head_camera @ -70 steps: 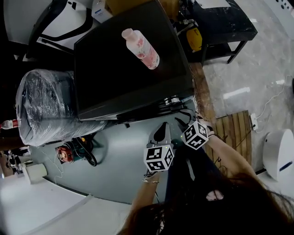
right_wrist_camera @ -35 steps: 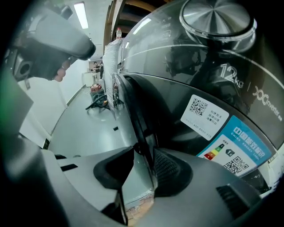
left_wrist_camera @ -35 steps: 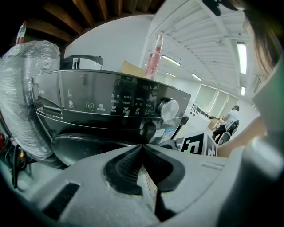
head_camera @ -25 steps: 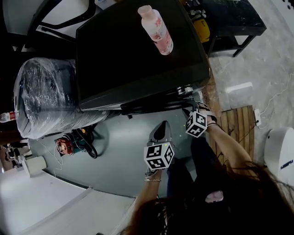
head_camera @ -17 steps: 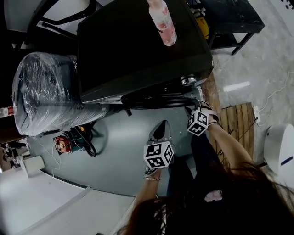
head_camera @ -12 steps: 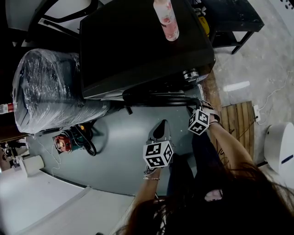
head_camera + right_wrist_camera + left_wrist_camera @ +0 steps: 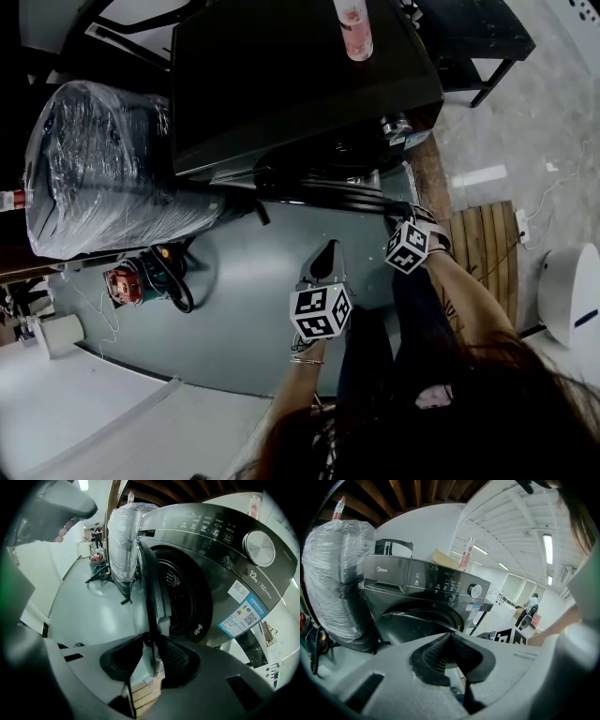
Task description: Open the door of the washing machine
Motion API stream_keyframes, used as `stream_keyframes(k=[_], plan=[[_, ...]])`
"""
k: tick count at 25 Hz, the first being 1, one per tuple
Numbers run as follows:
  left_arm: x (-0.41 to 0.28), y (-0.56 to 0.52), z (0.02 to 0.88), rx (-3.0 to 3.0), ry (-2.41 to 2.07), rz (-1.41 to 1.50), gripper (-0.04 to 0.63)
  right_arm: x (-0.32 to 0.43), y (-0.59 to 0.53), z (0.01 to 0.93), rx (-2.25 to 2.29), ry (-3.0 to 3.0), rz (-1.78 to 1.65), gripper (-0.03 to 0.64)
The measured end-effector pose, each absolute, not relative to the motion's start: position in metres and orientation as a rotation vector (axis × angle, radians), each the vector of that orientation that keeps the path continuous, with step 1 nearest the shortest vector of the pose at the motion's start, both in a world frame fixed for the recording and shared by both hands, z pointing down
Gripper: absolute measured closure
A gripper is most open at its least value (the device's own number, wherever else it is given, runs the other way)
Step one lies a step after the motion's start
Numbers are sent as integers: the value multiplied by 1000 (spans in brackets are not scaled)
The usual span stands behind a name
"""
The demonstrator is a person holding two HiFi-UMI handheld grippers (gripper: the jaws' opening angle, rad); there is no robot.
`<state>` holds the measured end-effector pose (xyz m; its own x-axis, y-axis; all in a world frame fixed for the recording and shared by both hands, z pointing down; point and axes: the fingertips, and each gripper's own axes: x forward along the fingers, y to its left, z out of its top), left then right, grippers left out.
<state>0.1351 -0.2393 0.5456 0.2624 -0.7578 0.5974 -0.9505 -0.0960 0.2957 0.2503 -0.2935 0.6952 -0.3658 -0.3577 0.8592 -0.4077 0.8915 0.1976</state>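
The black front-loading washing machine (image 7: 300,84) stands at the top of the head view. Its round door (image 7: 328,195) is swung partly out from the front. In the right gripper view the door (image 7: 147,597) stands edge-on with the drum opening behind it. My right gripper (image 7: 398,216) is at the door's free edge. Its jaws are closing, and the rim sits between the pads (image 7: 180,658), touching them. My left gripper (image 7: 326,255) hovers over the floor in front of the machine, shut with nothing in it (image 7: 450,637). It points at the machine's front (image 7: 426,592).
A pink bottle (image 7: 352,19) lies on the machine's top. A plastic-wrapped appliance (image 7: 94,169) stands close on the left. A red tool with cable (image 7: 127,281) lies on the grey floor. A wooden pallet (image 7: 478,253) and a white round unit (image 7: 572,300) are at the right.
The door has swung further out from the machine's front, and my right gripper has moved with its edge. My left gripper has stayed shut in front of the machine.
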Motion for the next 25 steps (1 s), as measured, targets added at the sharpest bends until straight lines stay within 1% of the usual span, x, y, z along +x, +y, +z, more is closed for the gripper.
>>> stream_keyframes(k=[25], plan=[[66,-101,564,2047,-1426,433,583,215,-181,704,803,-1882,138,518]])
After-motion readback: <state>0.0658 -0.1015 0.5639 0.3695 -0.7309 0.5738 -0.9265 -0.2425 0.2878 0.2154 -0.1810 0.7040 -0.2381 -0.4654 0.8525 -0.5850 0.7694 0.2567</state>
